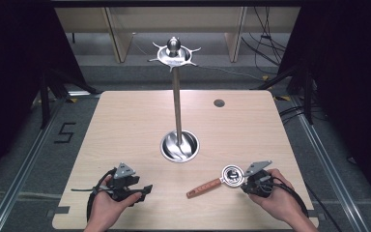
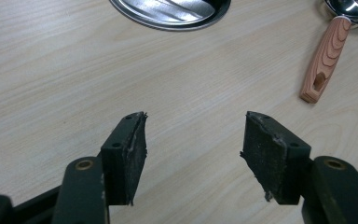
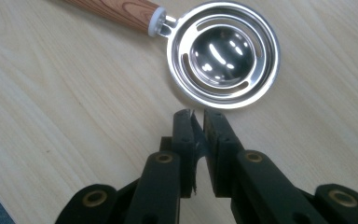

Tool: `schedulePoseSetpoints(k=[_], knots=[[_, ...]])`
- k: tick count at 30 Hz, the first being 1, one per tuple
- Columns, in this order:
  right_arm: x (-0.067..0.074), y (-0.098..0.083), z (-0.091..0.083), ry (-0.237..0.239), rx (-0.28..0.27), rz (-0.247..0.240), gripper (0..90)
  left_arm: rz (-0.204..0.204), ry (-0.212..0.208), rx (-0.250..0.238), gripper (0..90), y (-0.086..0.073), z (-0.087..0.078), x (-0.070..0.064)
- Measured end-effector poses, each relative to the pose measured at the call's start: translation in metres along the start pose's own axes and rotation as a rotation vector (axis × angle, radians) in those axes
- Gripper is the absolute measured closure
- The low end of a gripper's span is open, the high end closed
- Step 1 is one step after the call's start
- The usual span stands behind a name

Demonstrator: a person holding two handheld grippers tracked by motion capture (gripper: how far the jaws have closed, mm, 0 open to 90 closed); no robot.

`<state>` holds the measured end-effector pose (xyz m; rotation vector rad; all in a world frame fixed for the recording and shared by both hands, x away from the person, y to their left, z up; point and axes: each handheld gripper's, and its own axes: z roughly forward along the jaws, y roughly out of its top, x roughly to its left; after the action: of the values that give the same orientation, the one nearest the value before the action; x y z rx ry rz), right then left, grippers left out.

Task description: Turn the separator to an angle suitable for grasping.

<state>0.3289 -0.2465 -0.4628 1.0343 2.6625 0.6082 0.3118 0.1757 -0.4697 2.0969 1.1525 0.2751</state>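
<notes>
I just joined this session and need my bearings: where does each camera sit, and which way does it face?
High view: above the person's side, looking forward and down on the table; both hands, left gripper and right gripper show.
Left gripper view: rides that gripper, along open jaws toward the stand's base.
Right gripper view: rides that gripper, nearly shut jaws just short of the egg separator.
All three share the egg separator's wooden handle.

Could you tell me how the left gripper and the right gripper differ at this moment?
The left gripper has its jaws wide open over bare table; the right gripper has them nearly shut, empty, beside the egg separator. Both are hand-held, low over the table.
</notes>
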Motion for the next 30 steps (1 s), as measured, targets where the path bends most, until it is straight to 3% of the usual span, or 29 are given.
schedulePoseSetpoints(k=[5, 7, 11, 12, 14, 17, 19, 22, 25, 28, 30], knots=[[0.001, 0.008, -0.003, 0.011, -0.026, -0.011, 90.0, 0.022, 0.007, 0.007, 38.6, 0.000, -0.001, 0.001], [0.003, 0.020, -0.005, 0.014, -0.047, -0.012, 90.0, 0.025, 0.000, 0.017, 38.6, 0.001, -0.001, 0.002], [0.007, 0.037, -0.006, 0.017, -0.070, -0.009, 90.0, 0.007, 0.007, 0.002, 38.7, 0.000, 0.000, 0.000], [0.010, 0.048, -0.003, 0.042, -0.081, -0.004, 90.0, 0.018, 0.011, 0.009, 38.7, 0.000, -0.001, 0.001], [0.015, 0.060, 0.002, 0.056, -0.085, -0.010, 90.0, 0.001, 0.006, -0.004, 38.7, 0.000, 0.000, 0.000], [0.021, 0.070, 0.009, 0.073, -0.079, -0.001, 90.0, 0.018, 0.010, 0.010, 38.7, 0.000, -0.001, 0.002], [0.026, 0.081, 0.018, 0.093, -0.088, -0.024, 90.0, 0.017, 0.010, 0.003, 38.7, 0.000, -0.001, 0.001], [0.035, 0.093, 0.026, 0.105, -0.061, 0.012, 90.0, 0.024, 0.001, 0.012, 38.7, 0.001, -0.002, 0.002], [0.044, 0.104, 0.036, 0.115, -0.056, -0.042, 90.0, 0.025, 0.003, 0.005, 38.7, 0.000, -0.002, 0.002], [0.057, 0.114, 0.048, 0.143, -0.023, -0.070, 90.0, 0.012, -0.003, -0.008, 38.7, 0.000, -0.002, 0.001], [0.059, 0.116, 0.052, 0.135, -0.012, -0.084, 90.0, 0.026, -0.002, 0.004, 38.6, 0.000, -0.004, 0.002]])
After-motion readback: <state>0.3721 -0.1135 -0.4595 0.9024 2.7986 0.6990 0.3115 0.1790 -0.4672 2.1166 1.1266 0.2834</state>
